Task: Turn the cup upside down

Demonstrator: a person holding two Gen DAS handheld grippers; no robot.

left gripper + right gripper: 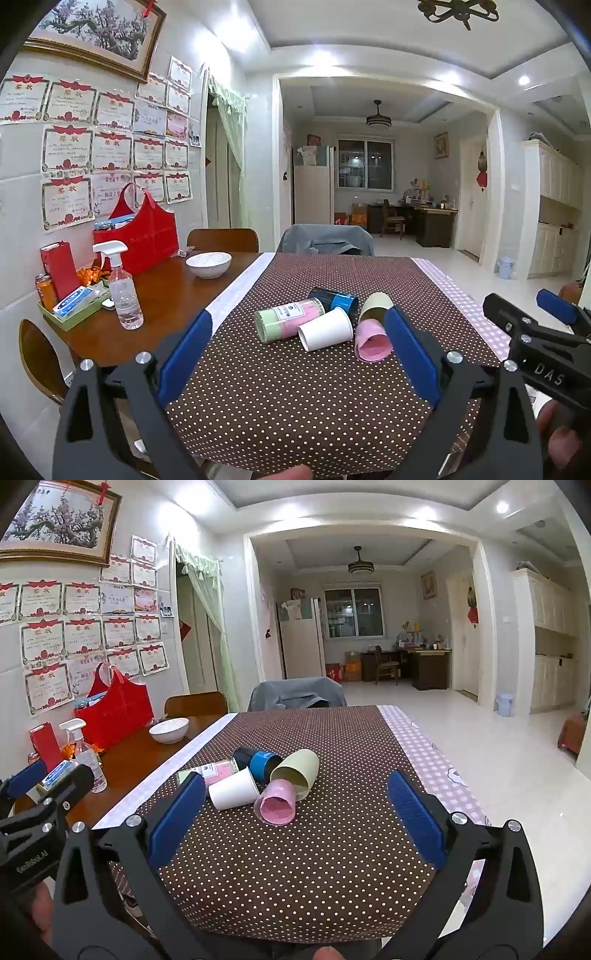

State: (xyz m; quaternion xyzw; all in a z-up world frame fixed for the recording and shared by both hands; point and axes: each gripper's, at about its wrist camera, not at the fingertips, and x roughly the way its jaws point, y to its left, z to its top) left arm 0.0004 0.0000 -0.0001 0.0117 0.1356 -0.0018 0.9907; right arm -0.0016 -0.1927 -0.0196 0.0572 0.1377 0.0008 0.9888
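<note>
Several cups lie on their sides in a cluster on the brown dotted tablecloth (295, 387): a white paper cup (325, 329) (233, 788), a pink cup (371, 339) (277, 802), a pale green cup (375, 304) (297, 770), a blue and black cup (334, 300) (258, 760) and a green-pink labelled tumbler (288, 318) (216, 770). My left gripper (299, 345) is open and empty, just short of the cups. My right gripper (295, 814) is open and empty, also short of them. Each gripper shows at the edge of the other's view.
On the bare wooden table to the left stand a white bowl (208, 264), a spray bottle (123, 291), a red bag (144, 232) and a green tray (70, 314) of small items. Chairs stand at the far end. A pink checked cloth (436, 768) covers the table's right edge.
</note>
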